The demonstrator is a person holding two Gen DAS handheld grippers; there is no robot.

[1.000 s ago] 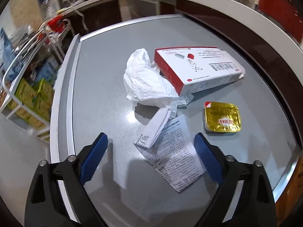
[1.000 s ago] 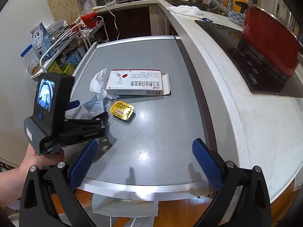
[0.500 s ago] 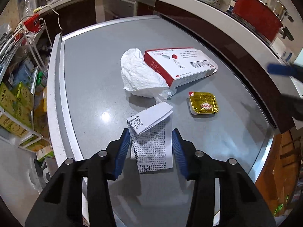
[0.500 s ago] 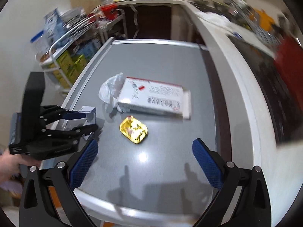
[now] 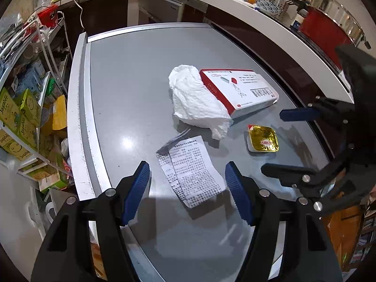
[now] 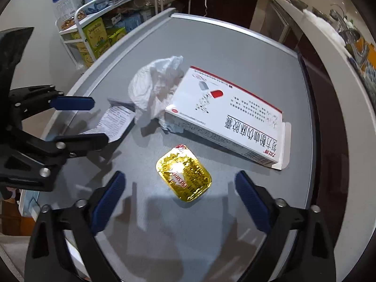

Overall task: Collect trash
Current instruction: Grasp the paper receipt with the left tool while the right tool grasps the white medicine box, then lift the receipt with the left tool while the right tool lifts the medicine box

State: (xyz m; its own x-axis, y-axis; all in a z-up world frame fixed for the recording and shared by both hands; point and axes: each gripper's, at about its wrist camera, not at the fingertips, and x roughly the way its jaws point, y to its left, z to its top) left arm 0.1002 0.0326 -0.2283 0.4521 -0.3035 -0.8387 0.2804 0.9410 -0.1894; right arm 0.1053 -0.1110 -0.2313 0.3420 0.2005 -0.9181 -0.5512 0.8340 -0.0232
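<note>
On the grey table (image 5: pixel 131 89) lie a printed paper leaflet (image 5: pixel 188 164), a crumpled white tissue (image 5: pixel 195 98), a red-and-white medicine box (image 5: pixel 239 89) and a gold foil butter pack (image 5: pixel 262 138). My left gripper (image 5: pixel 188 188) is open, its jaws on either side of the leaflet's near end, holding nothing. My right gripper (image 6: pixel 179 196) is open, straddling the butter pack (image 6: pixel 184 176) from the near side. The right wrist view also shows the leaflet (image 6: pixel 110 124), the tissue (image 6: pixel 155 91), the box (image 6: pixel 230 117) and the left gripper (image 6: pixel 80 122).
A wire rack (image 5: pixel 25 108) with green cartons stands left of the table. A white counter (image 5: pixel 270 21) with a red pot (image 5: pixel 326 35) runs along the right. The table's metal rim (image 5: pixel 77 122) is close to my left gripper.
My left gripper was nearly closed around the leaflet and has opened; the leaflet lies flatter on the table. My right gripper has moved forward and down over the butter pack.
</note>
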